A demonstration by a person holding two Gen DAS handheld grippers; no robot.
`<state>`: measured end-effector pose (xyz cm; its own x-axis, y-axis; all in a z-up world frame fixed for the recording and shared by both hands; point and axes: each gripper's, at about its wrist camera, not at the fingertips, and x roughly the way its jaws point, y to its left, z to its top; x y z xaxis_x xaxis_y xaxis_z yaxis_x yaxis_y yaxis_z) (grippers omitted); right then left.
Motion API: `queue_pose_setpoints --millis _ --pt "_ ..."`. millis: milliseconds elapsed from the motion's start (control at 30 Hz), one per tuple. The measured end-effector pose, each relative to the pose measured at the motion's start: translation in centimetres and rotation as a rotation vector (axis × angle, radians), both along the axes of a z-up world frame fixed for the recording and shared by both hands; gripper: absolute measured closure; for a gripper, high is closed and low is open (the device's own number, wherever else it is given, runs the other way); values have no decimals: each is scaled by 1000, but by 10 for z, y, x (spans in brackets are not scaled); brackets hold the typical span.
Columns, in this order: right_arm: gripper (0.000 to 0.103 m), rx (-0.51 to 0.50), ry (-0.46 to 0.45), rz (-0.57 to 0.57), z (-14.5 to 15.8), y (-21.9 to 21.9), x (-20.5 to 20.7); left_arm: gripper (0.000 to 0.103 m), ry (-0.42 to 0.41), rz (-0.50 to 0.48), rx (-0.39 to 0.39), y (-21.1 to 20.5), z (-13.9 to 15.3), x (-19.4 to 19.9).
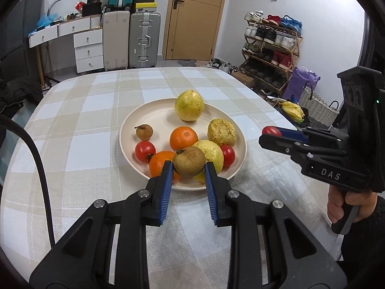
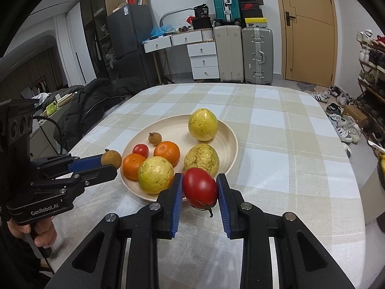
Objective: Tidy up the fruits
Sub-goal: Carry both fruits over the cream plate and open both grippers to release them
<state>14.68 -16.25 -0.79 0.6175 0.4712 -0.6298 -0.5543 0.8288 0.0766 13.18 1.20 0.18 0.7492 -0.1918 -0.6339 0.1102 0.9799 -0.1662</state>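
A cream plate (image 1: 137, 130) (image 2: 228, 134) on the checked tablecloth holds yellow guavas (image 1: 189, 105), two oranges (image 1: 183, 138), small red tomatoes (image 1: 144, 151) and a brown longan (image 1: 144, 132). My left gripper (image 1: 189, 166) is shut on a second brown longan (image 1: 189, 161), held above the plate's near edge; it also shows in the right wrist view (image 2: 111, 159). My right gripper (image 2: 199, 187) is shut on a red tomato (image 2: 200, 191), held just above the plate's near right rim; it also shows in the left wrist view (image 1: 271, 131).
The round table (image 2: 288, 125) carries only the plate. Behind it stand suitcases (image 1: 144, 39), white drawers (image 1: 87, 50) and a door (image 1: 195, 16). A shoe rack (image 1: 272, 45) is at the right, a dark jacket (image 2: 93, 101) on a chair at the left.
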Motion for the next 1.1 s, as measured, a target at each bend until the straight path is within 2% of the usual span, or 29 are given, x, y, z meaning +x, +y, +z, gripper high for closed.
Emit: queue_pose_setpoints --millis 533,867,1100 --pt "74 34 -9 32 -2 25 6 79 -1 51 -14 19 -2 23" --pt "74 77 9 25 -2 33 20 79 -3 63 11 15 -4 43" --pt "74 71 4 31 -3 42 25 79 -5 68 33 11 -8 54"
